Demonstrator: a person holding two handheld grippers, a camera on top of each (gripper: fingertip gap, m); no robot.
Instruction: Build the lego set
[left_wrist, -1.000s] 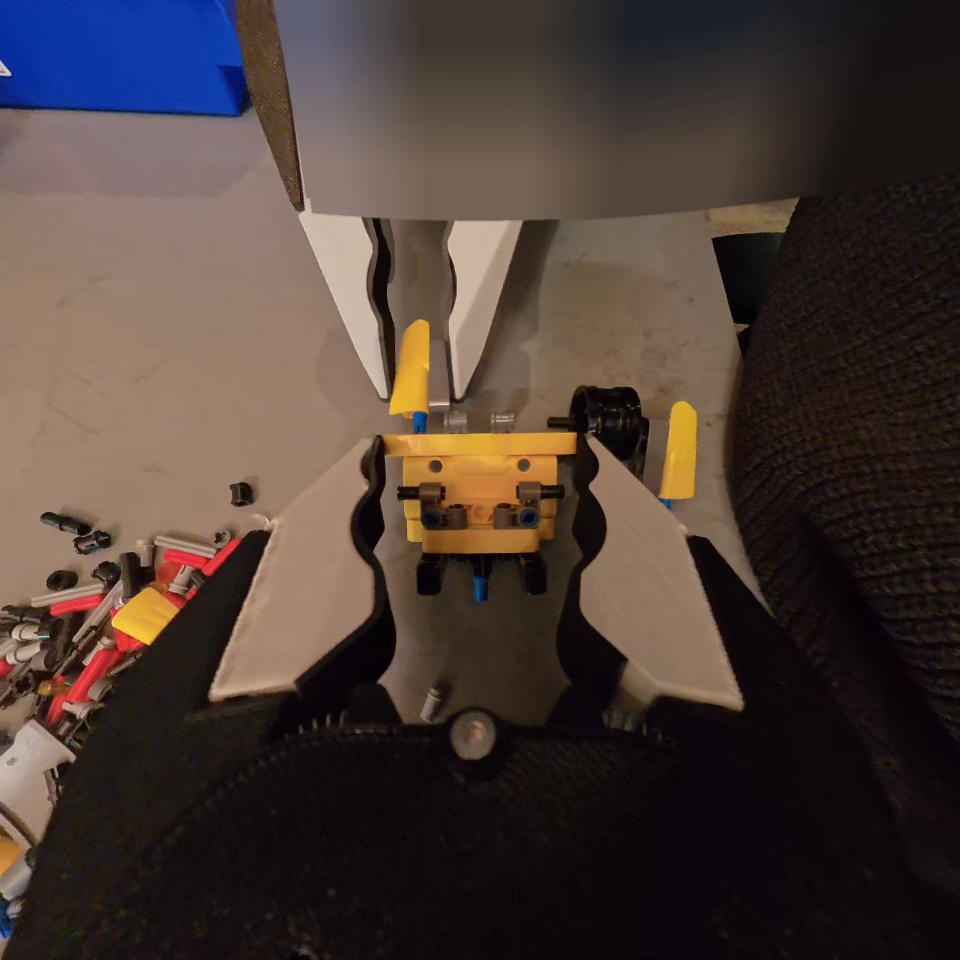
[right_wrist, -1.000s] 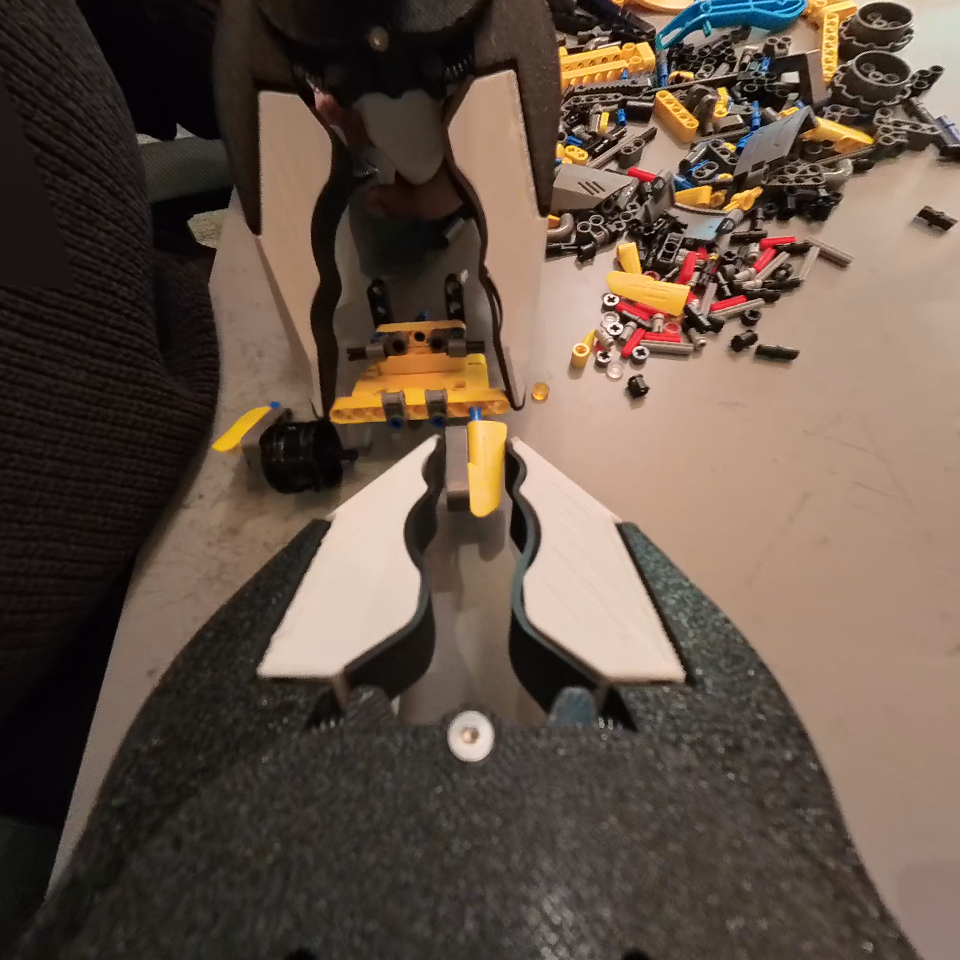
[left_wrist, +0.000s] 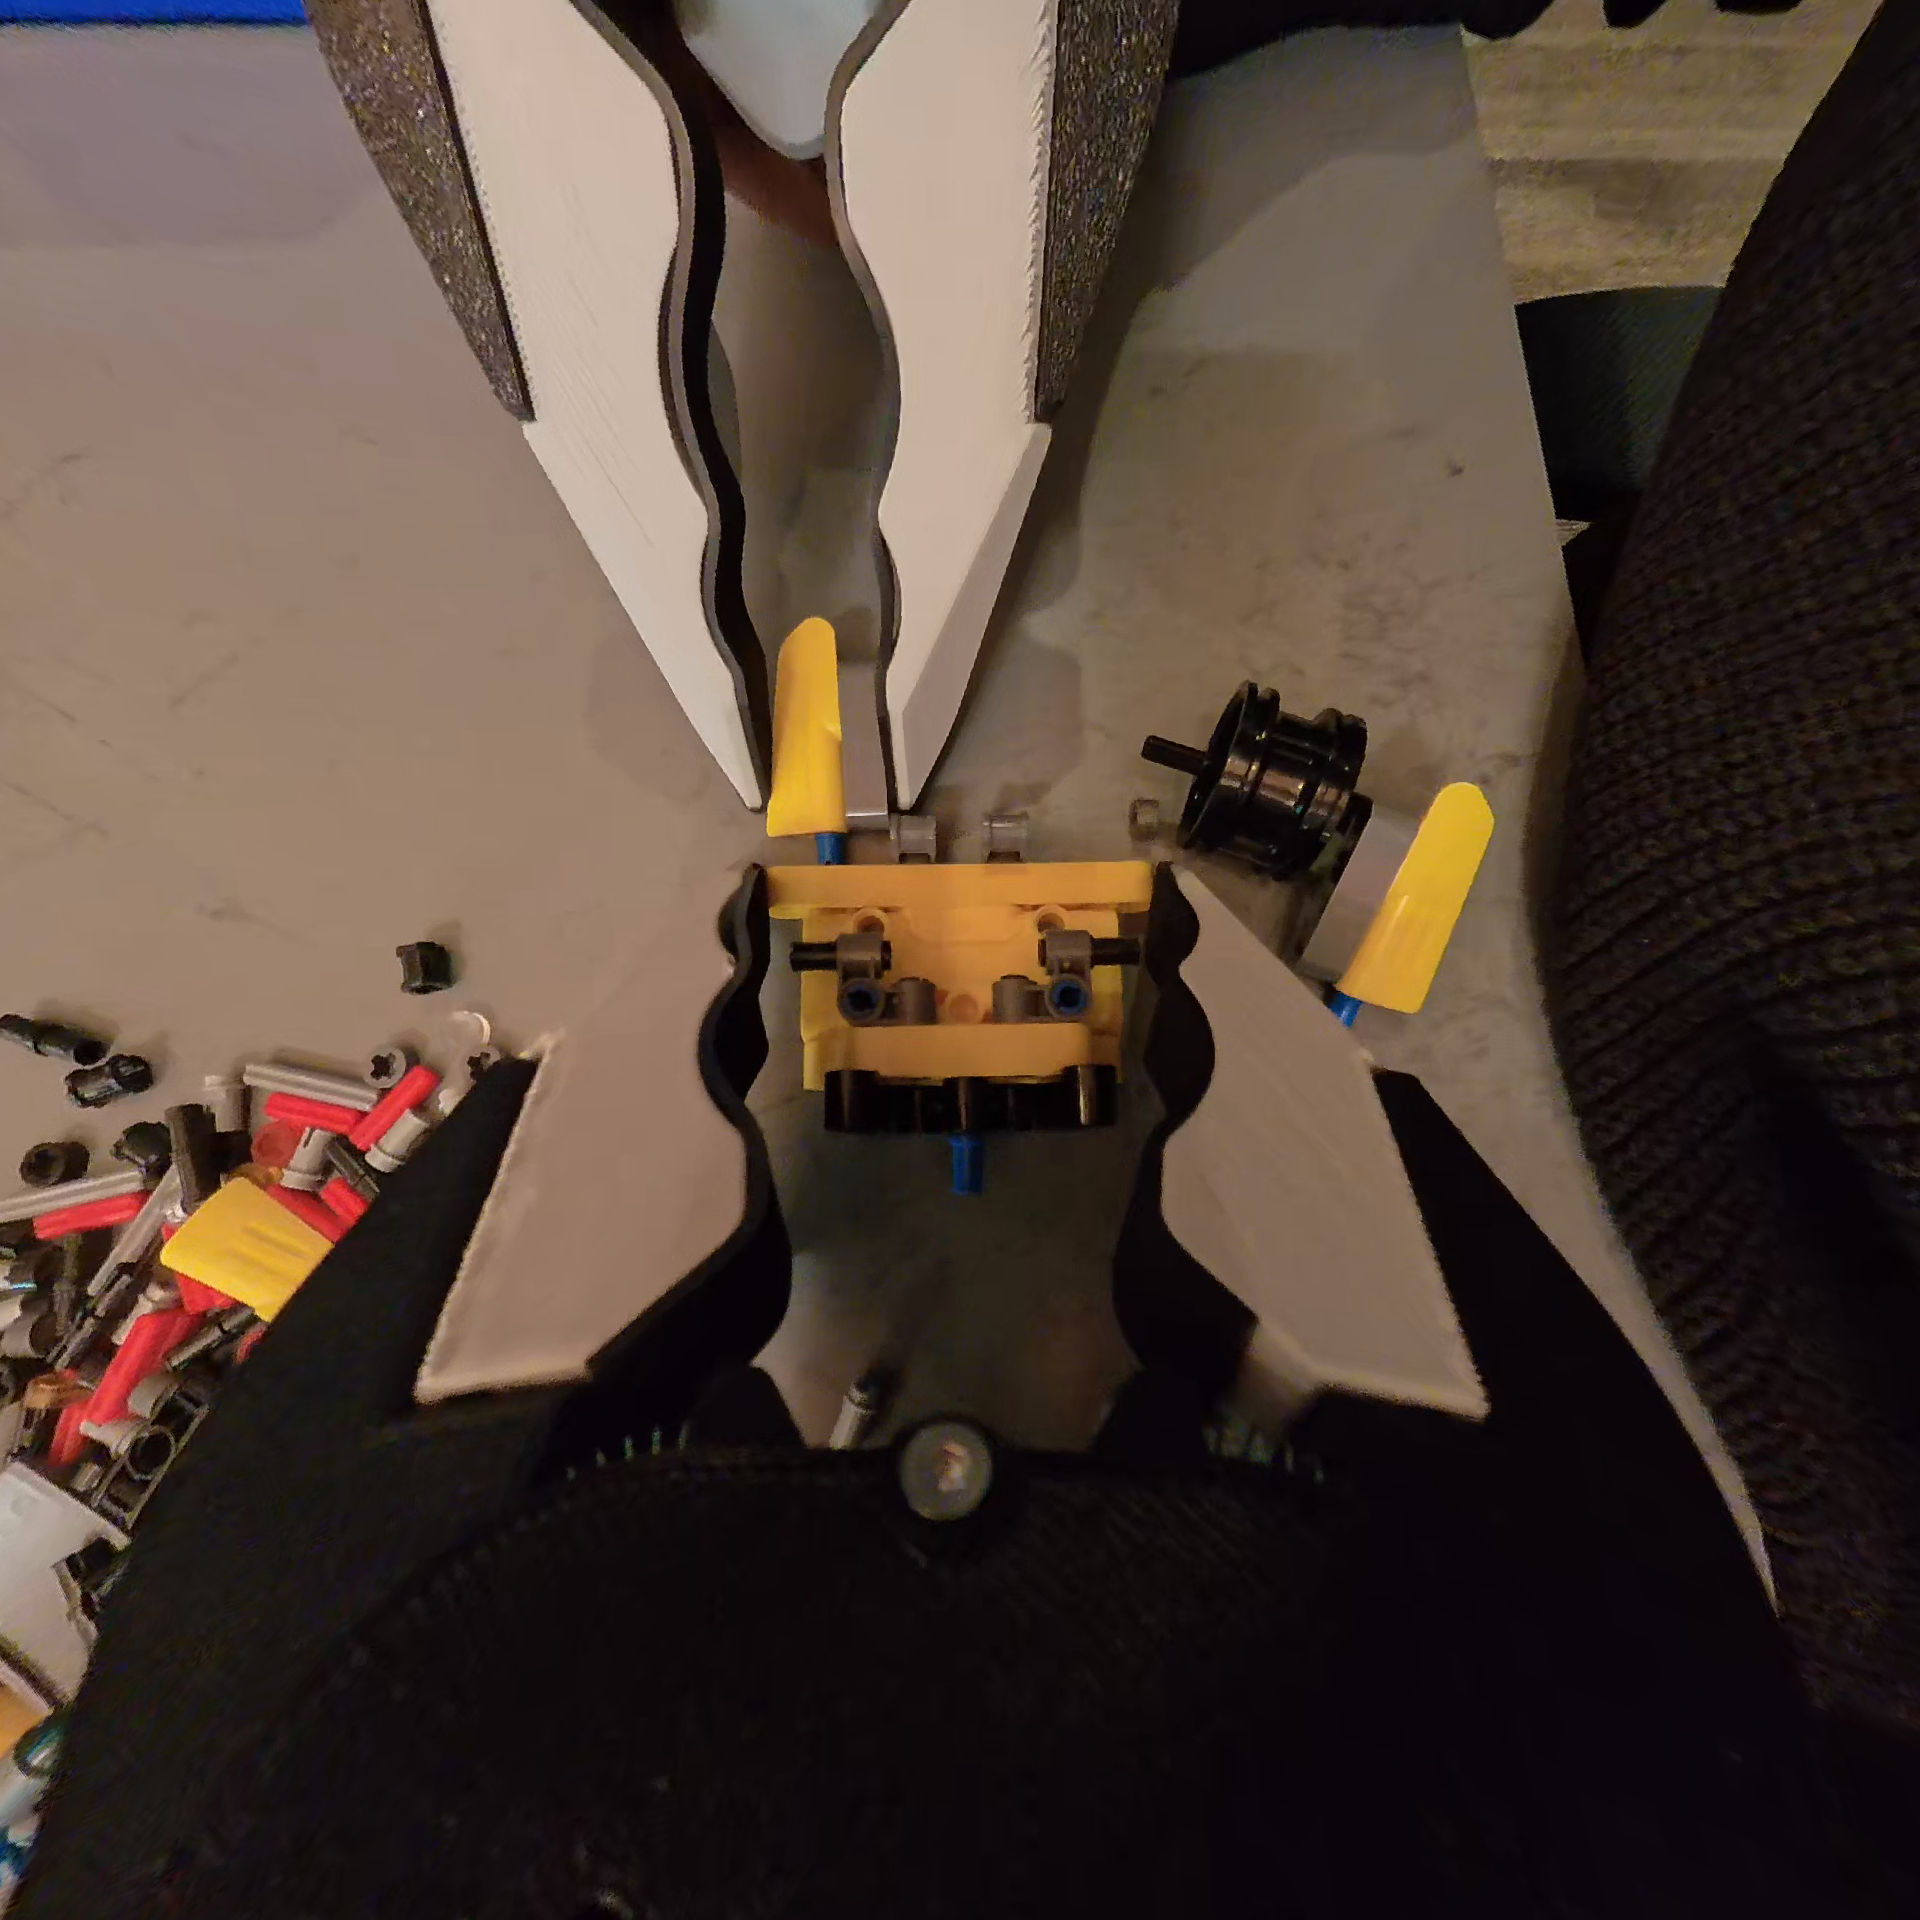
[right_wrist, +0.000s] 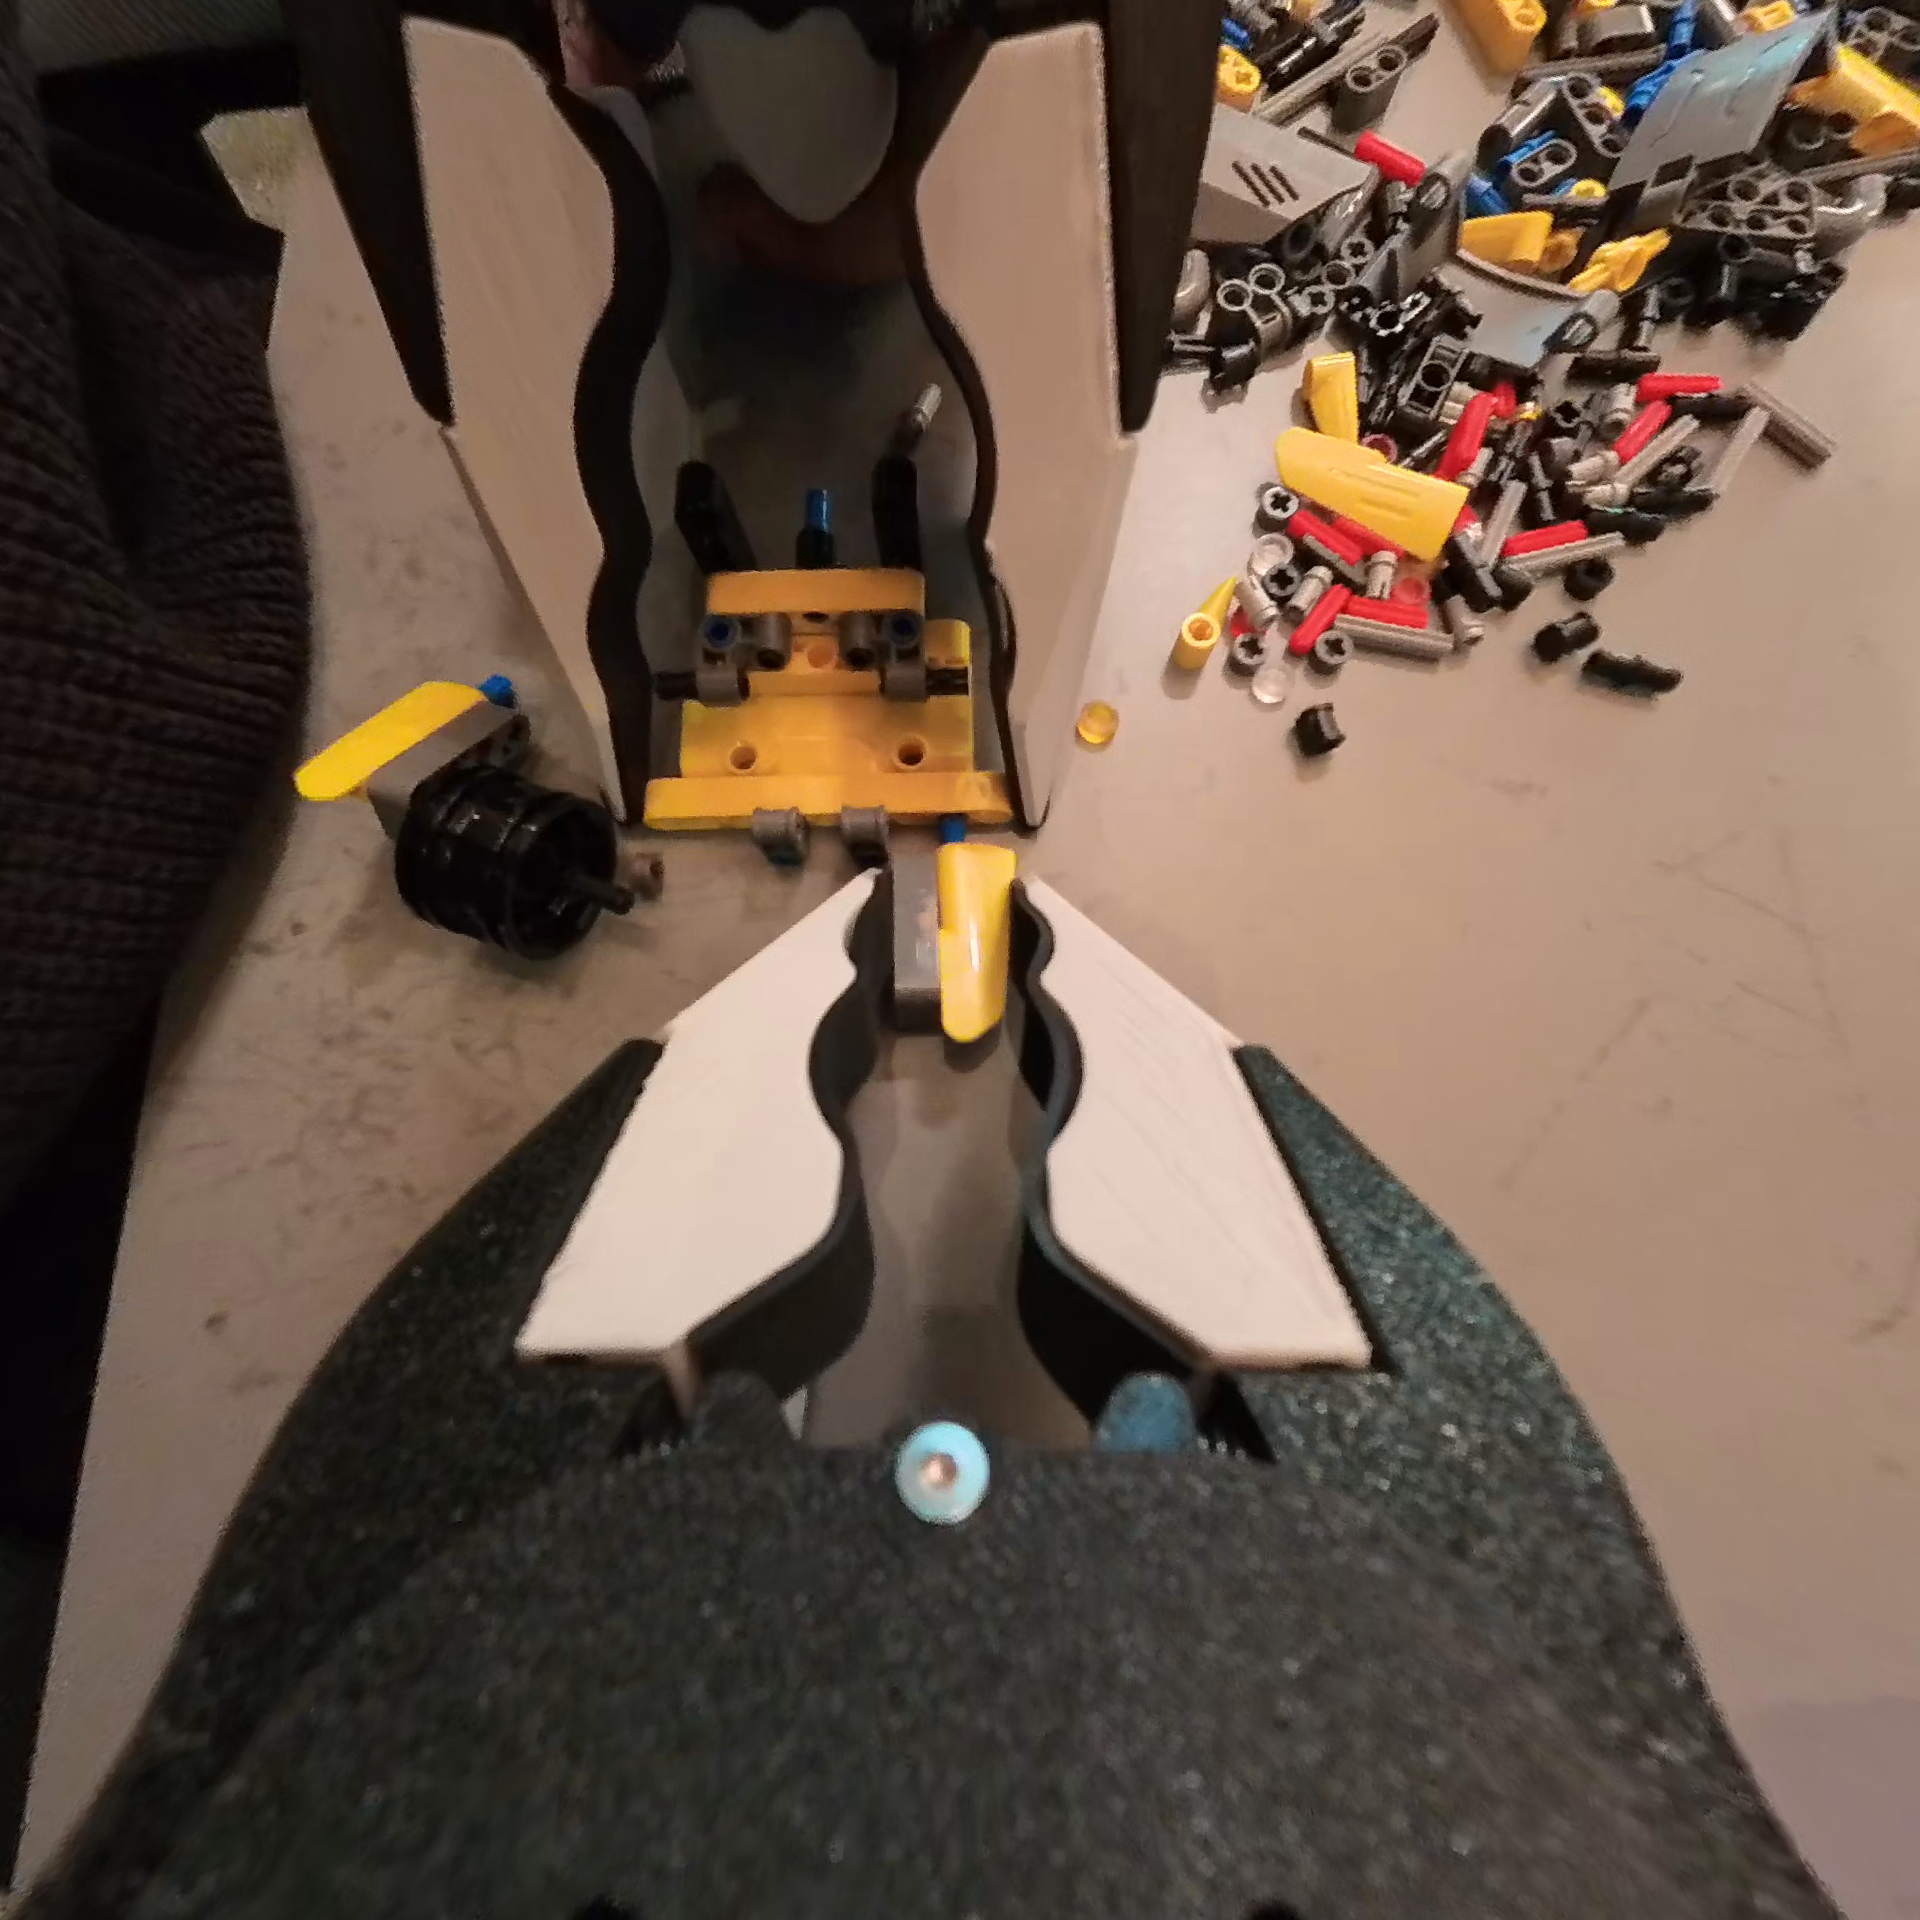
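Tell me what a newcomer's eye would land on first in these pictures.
The yellow brick assembly at the centre, clamped on both sides by the left gripper. Facing it, the right gripper pinches a yellow-and-grey curved piece right at the assembly's edge. Beside them lie a black wheel hub with another yellow piece attached, and a pile of loose red, grey, black and yellow parts on the grey table.

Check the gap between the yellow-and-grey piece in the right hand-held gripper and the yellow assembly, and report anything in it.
Nothing visible lies between them. The right hand-held gripper holds the yellow-and-grey piece just short of the yellow assembly, which the left hand-held gripper grips. The black wheel lies off to the side.
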